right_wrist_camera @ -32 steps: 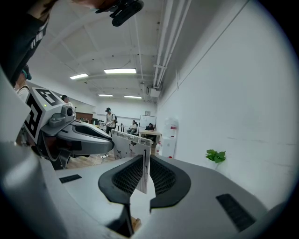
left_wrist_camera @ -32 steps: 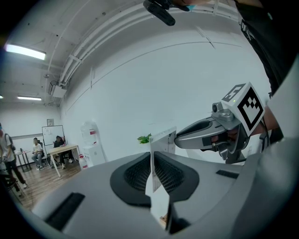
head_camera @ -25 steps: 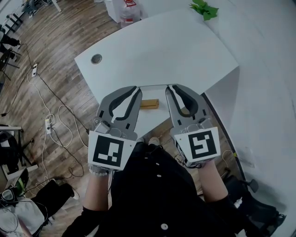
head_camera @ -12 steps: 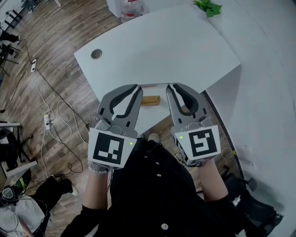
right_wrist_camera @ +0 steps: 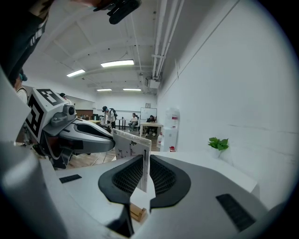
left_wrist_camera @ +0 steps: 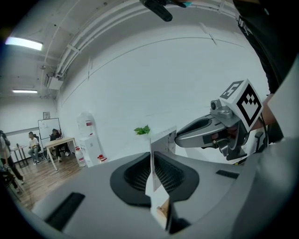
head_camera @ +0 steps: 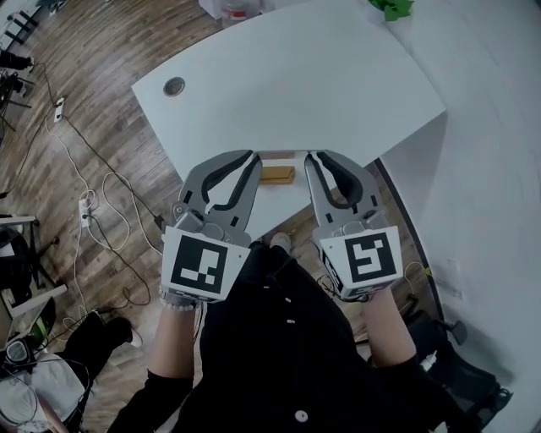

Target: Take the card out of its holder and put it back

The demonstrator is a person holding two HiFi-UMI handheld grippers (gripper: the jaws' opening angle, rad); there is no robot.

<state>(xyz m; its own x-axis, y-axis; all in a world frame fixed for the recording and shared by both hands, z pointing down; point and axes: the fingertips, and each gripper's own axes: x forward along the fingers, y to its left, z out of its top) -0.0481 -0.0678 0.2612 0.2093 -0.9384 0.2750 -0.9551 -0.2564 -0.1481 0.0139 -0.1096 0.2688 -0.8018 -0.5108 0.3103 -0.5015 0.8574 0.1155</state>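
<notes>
A white printed card (right_wrist_camera: 130, 150) stands upright over the front edge of the white table (head_camera: 338, 84). From the head view I see only its thin top edge (head_camera: 279, 154). My left gripper (head_camera: 253, 157) is shut on the card's left end. My right gripper (head_camera: 309, 157) is shut on its right end. The small wooden holder (head_camera: 276, 174) lies on the table just below the card. In the right gripper view the card's lower edge looks slightly above the holder (right_wrist_camera: 137, 212). The left gripper view shows the card edge-on (left_wrist_camera: 152, 161) between my jaws, with the holder (left_wrist_camera: 162, 212) beneath.
A green plant (head_camera: 397, 8) sits at the table's far corner and a round cable grommet (head_camera: 174, 85) at its left. Cables and a power strip (head_camera: 89, 221) lie on the wooden floor. A water dispenser (right_wrist_camera: 172, 128) and seated people (right_wrist_camera: 135, 121) are far behind.
Both grippers keep their hold on the card above the holder. Only the head view has shifted, so the table sits slightly higher in the picture.
</notes>
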